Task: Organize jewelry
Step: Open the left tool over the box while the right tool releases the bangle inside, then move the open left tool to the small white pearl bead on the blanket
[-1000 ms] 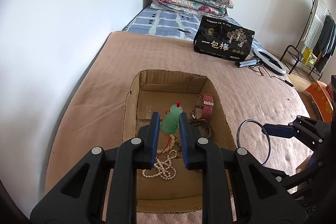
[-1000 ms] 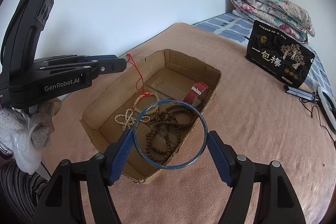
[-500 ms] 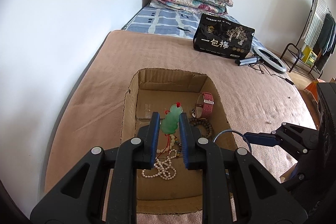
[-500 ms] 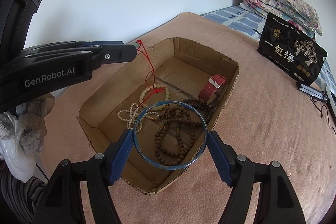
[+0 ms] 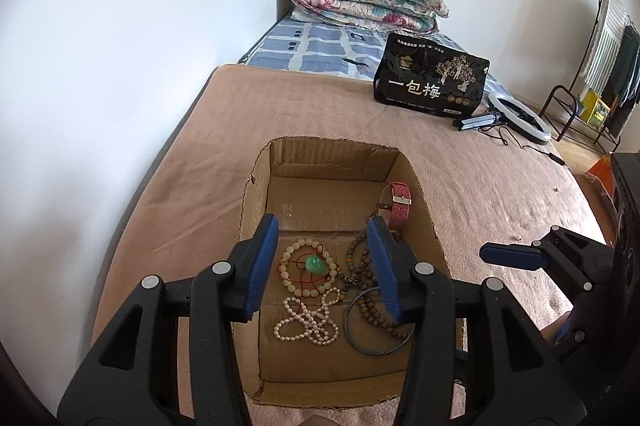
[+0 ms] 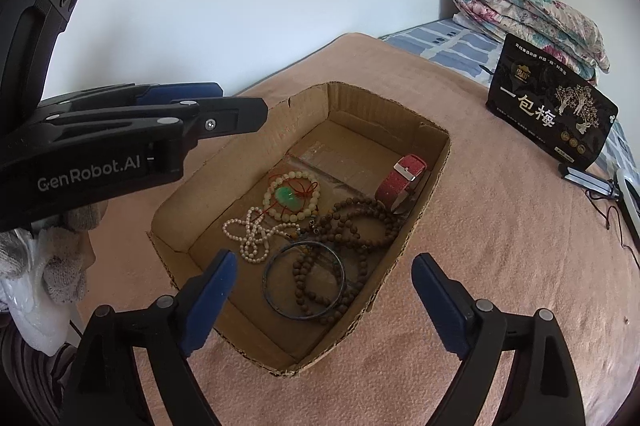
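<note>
now both of your grippers hang over the cardboard box (image 6: 434, 162) with nothing between their blue pads, and both sets of jaws are opening. your left gripper (image 5: 324, 258) has its jaws spread apart, and the green jade pendant (image 5: 315, 263) lies straight below and ahead of them, on the box floor, resting inside the ring of the pale bead bracelet (image 5: 306, 268) with its red cord looped around it. your right gripper (image 6: 324, 290) stands wider, and the dark blue bangle (image 6: 304, 280) lies flat just ahead of its tips, slightly toward its left finger, on top of the brown wooden bead strand (image 6: 352, 222).

everything that counts is already inside the box: the white pearl string (image 6: 256, 232) sits near the left pad of your right gripper, and the red watch strap (image 6: 402, 178) leans against the far right wall, beyond the brown beads.

i judge that the next move is a withdrawal, and it turns on one thing: the pieces lie below and forward of both tools, so pull up and back along the fingers, not sideways. your left tool sits nearer the pendant's cord; mind that it does not snag.
</note>
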A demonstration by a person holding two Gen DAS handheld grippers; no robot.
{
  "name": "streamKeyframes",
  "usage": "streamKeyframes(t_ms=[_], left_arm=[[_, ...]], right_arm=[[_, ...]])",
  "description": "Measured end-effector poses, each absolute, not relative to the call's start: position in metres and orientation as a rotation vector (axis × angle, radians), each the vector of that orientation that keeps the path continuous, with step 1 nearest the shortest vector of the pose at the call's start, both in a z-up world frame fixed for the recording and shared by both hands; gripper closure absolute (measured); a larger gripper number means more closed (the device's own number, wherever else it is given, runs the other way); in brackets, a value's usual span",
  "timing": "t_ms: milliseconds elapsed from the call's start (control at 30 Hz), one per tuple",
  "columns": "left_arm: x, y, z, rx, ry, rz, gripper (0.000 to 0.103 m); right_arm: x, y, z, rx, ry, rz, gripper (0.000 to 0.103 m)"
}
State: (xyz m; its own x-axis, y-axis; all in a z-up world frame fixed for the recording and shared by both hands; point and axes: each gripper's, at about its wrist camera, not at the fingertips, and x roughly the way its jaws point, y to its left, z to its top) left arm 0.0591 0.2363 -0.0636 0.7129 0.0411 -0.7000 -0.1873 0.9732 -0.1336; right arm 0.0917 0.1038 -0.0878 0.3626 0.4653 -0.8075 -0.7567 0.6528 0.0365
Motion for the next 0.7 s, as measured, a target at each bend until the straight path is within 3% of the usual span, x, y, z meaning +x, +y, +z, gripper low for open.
streamKeyframes(t_ms=[700], left_arm=[[0.058,0.211,-0.044,-0.137,0.725,0.116,0.055]], right_arm=[[0.098,0.062,-0.067,-0.309,0.866,0.765,0.012]])
